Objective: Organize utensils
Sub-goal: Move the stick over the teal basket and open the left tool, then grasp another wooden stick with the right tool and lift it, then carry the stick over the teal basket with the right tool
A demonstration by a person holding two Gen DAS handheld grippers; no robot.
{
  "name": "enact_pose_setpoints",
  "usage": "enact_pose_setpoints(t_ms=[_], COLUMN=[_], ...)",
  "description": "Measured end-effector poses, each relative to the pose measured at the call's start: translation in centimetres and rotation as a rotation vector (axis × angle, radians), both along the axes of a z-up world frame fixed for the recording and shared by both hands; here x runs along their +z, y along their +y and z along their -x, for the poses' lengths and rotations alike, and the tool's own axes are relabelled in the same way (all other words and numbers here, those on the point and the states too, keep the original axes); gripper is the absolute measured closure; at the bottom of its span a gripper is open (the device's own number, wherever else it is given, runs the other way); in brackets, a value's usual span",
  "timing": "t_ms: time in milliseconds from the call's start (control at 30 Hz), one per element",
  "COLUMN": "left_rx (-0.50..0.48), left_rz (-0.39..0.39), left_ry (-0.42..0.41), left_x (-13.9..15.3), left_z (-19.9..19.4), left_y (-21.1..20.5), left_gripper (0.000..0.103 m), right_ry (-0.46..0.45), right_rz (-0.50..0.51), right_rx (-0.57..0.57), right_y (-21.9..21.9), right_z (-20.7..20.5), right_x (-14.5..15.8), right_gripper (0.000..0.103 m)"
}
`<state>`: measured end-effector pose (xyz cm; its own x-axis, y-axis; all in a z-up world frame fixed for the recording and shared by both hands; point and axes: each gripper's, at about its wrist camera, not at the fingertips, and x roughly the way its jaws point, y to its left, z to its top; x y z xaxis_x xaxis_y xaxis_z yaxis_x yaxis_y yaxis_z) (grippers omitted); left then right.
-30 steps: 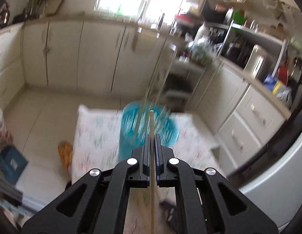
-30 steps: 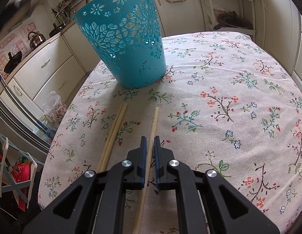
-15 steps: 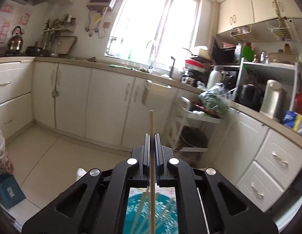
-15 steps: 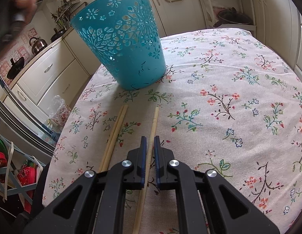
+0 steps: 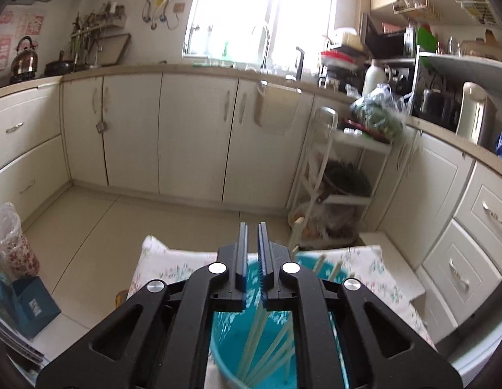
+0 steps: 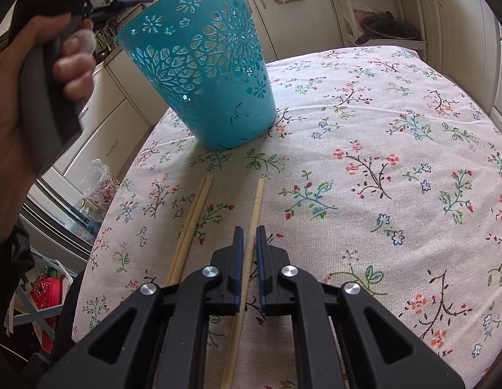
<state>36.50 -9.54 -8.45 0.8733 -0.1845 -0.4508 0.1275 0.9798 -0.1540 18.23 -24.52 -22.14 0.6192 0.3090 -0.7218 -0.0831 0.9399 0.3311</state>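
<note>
Step in hand: moving loose chopsticks from the table into the teal basket (image 6: 202,74), one at a time, alternating hands. Left gripper (image 5: 252,246) hangs over the basket mouth, at the bottom centre of the left wrist view. Its jaws have just been opening and stand slightly parted with nothing between them. Several pale chopsticks (image 5: 251,347) lean inside the basket below it, so this drop looks done. In the right wrist view the person's left hand (image 6: 30,74) shows at upper left, wrapped round a grey handle beside the basket rim. Right gripper (image 6: 247,249), lower centre, is closed on a single chopstick (image 6: 255,204), which runs between its blue pads; the far end points up the frame toward the basket base. That stick looks to be lying on the flowered tablecloth (image 6: 380,129), not yet lifted. A pair of chopsticks (image 6: 199,201) lies just left of it, side by side and touching. Next move, as I judge it: lift the gripped stick, tip it upright, carry it over the rim and let go; the left hand should clear the opening first. Then the pair remains. Writing: red wall prints at upper left of the left wrist view are too blurred to read; a blue box (image 5: 33,304) at lower left carries a pale mark, illegible. No brand can be made out.
</note>
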Motion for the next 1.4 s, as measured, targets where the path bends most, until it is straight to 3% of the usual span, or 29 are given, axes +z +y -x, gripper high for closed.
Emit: enact_pose_setpoints(t_ms=[167, 400, 600, 767, 833, 900, 1133, 1400], left_rx=[0.023, 0.041, 0.041, 0.045, 0.041, 0.037, 0.026, 0.03], left_rz=[0.012, 0.021, -0.071, -0.142, -0.169, -0.184, -0.194, -0.172], left_ry=[-0.002, 0.002, 0.019, 0.019, 0.022, 0.023, 0.049, 0.092], left_x=[1.0, 2.0, 1.5, 1.3, 1.2, 1.2, 0.9, -0.2], left_z=[2.8, 6.8, 9.7, 11.9, 12.7, 13.3, 14.9, 16.2], left_y=[1.9, 4.0, 3.4, 2.7, 2.5, 2.4, 3.0, 4.5], left_gripper=[0.053, 0.041, 0.034, 0.025, 0.023, 0.021, 0.019, 0.016], right_ry=[-0.011, -0.02, -0.028, -0.058, -0.064, -0.056, -0.012, -0.165], right_rz=[0.023, 0.068, 0.113, 0.271, 0.284, 0.249, -0.061, -0.27], right_rx=[0.019, 0.024, 0.031, 0.062, 0.062, 0.044, -0.011, 0.023], right_y=[0.6, 1.3, 1.8, 3.5, 3.6, 2.9, -1.1, -2.7], right_z=[0.2, 0.4, 0.6, 0.9, 0.9, 0.8, 0.7, 3.1], right_x=[0.1, 0.2, 0.3, 0.3, 0.3, 0.3, 0.4, 5.3], right_gripper=[0.087, 0.087, 0.087, 0.089, 0.091, 0.095, 0.097, 0.097])
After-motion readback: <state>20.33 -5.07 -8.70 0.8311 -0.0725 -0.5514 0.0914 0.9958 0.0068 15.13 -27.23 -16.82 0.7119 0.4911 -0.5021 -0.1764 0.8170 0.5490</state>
